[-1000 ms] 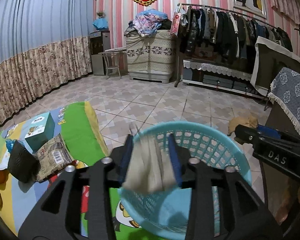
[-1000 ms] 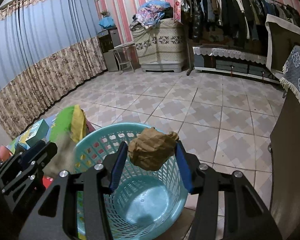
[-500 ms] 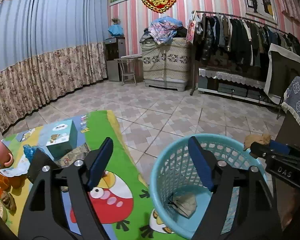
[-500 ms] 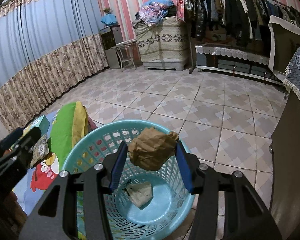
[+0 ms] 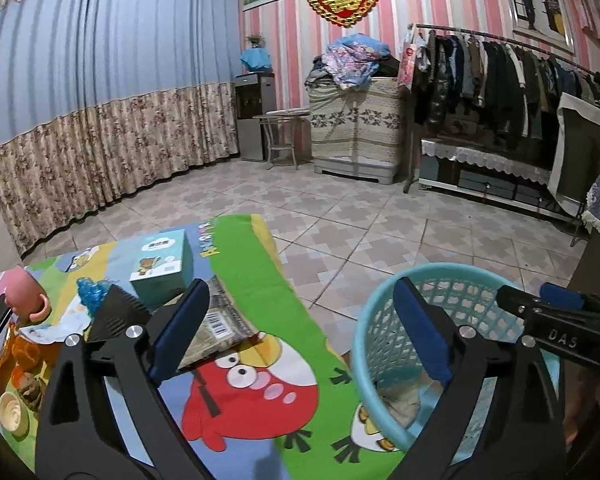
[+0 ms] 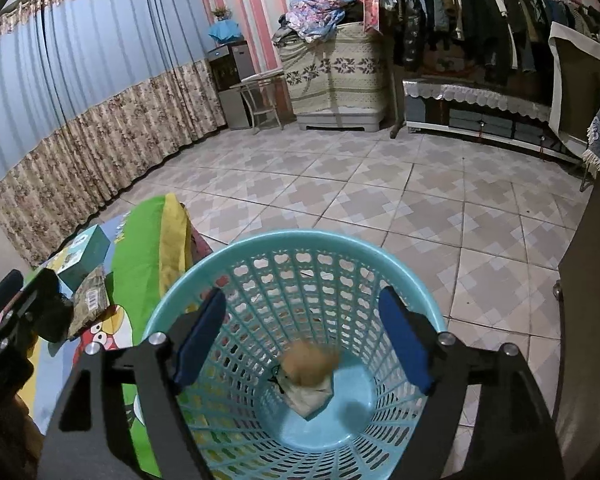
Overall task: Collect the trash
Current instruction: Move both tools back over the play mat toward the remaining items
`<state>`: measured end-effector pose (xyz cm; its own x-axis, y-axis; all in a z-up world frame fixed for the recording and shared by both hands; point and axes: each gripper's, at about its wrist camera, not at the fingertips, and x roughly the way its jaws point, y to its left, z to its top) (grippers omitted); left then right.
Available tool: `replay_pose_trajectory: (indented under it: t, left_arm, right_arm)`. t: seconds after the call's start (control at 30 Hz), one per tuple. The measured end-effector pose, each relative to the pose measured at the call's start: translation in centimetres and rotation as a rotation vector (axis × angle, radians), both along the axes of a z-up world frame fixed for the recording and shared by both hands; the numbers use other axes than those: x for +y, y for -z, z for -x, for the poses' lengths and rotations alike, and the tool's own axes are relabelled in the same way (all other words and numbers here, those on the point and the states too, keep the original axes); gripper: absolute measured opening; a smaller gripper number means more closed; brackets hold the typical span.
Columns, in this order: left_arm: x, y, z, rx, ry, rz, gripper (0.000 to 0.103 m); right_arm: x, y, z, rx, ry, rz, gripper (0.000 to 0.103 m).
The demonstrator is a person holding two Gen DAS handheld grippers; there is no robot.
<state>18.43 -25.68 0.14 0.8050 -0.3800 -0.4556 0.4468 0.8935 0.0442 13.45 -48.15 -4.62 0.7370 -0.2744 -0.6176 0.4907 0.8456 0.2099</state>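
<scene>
In the right wrist view my right gripper (image 6: 303, 338) hangs over the light-blue mesh basket (image 6: 300, 236), its jaws opening with nothing between the pads. A brown paper ball (image 6: 308, 366), blurred, drops inside the basket onto a grey wrapper (image 6: 312, 394) on its floor. My left gripper (image 5: 300, 332) is left of the basket (image 5: 440, 288), above the cartoon mat (image 5: 252, 384); its jaws are opening and hold nothing. On the mat lie a printed wrapper (image 5: 216, 328), a black crumpled piece (image 5: 116, 312) and a blue crinkled scrap (image 5: 90, 290).
A teal tissue box (image 5: 164, 268), a pink toy (image 5: 24, 296) and orange bits (image 5: 16, 360) sit on the mat's left side. A dark cabinet (image 6: 588, 300) stands right of the basket. Tiled floor (image 6: 380, 184) stretches to a clothes rack (image 6: 480, 20) and curtains (image 6: 80, 100).
The left gripper let the grey wrapper fall into the basket, opened wide and swung left over the mat. The right gripper opened and the brown paper ball dropped from it.
</scene>
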Motion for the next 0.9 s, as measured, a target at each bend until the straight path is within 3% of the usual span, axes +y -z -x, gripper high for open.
replay_pose_trajectory:
  t: [0.13,0.43,0.73,0.9]
  left_arm:
    - [1.3,-0.3,0.0,-0.003,-0.018,0.016,0.092]
    - [4.8,-1.4,0.5,-0.018,-0.066,0.049,0.096]
    - [12.0,-2.5,0.4,-0.028,-0.185,0.090,0.097]
    - [16.6,-2.4,0.5,-0.034,-0.259,0.074,0.097]
  right_arm:
    - [0.1,-0.3,0.2,-0.008,0.008,0.010,0.086]
    - [2.0,-1.5,0.0,-0.029,-0.017,0.061,0.088]
    - [7.2,-3.2,-0.6,-0.084,-0.087,0.112,0.088]
    - [10.5,-3.6,-1.4,-0.091,-0.133,0.168,0.095]
